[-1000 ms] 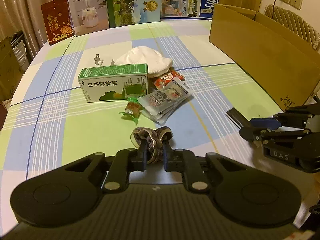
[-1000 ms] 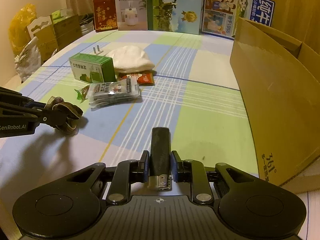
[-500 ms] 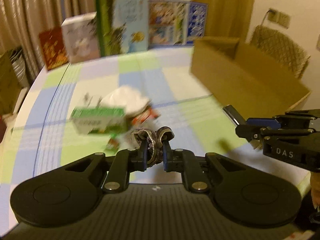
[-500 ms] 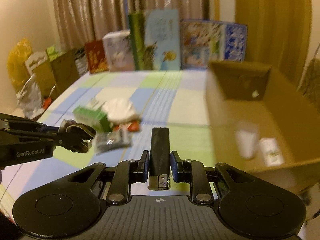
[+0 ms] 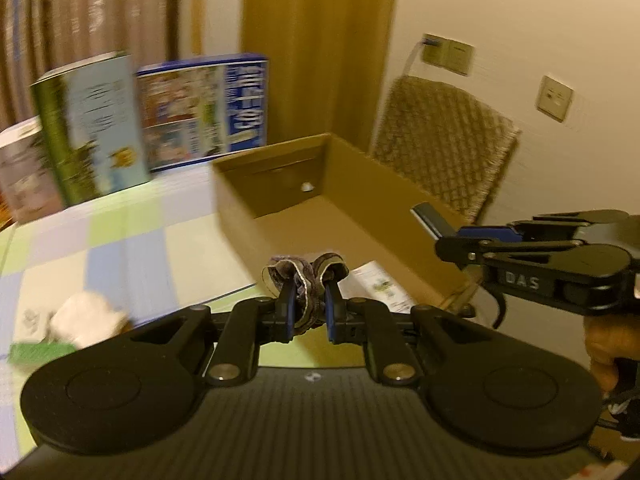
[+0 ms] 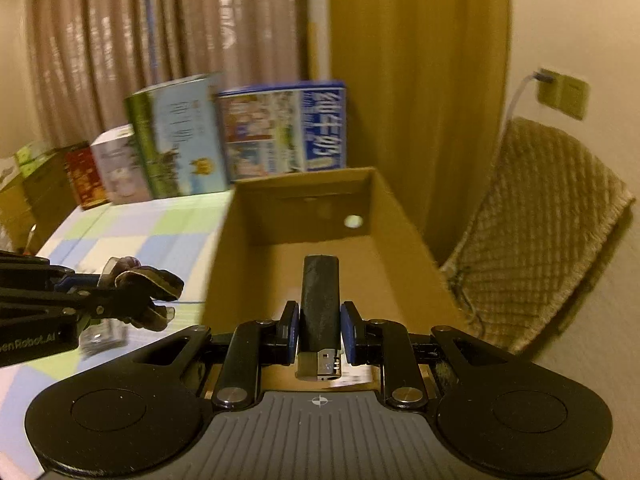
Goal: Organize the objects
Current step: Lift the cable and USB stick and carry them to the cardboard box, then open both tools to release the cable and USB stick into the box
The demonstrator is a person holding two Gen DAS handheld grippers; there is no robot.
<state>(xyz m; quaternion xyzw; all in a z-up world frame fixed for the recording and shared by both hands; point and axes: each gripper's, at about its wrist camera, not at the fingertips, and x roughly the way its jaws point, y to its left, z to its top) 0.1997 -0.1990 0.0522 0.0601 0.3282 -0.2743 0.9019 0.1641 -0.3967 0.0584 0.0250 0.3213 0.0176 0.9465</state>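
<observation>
Between the left gripper's [image 5: 307, 295] blue pads: a crumpled dark hair tie [image 5: 304, 276], pinched tight, its loops bulging past the tips. Ahead of and below these jaws, the open cardboard box [image 5: 360, 216]; a white leaflet [image 5: 378, 286] lies on its floor just right of the tips. Right gripper [image 6: 320, 322] clamps a black lighter [image 6: 320, 300] upright, metal end nearest the camera, over the box's near edge. Left of the left jaws, on the checked table [image 5: 120, 236], a blurred white cloth [image 5: 86, 318].

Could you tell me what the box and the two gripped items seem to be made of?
Box: plain brown cardboard, matte.
Lighter: likely dark matte plastic, with a shiny metal head.
Scrunchie: soft gathered fabric, perhaps velvet, judging by its crumpled folds.
</observation>
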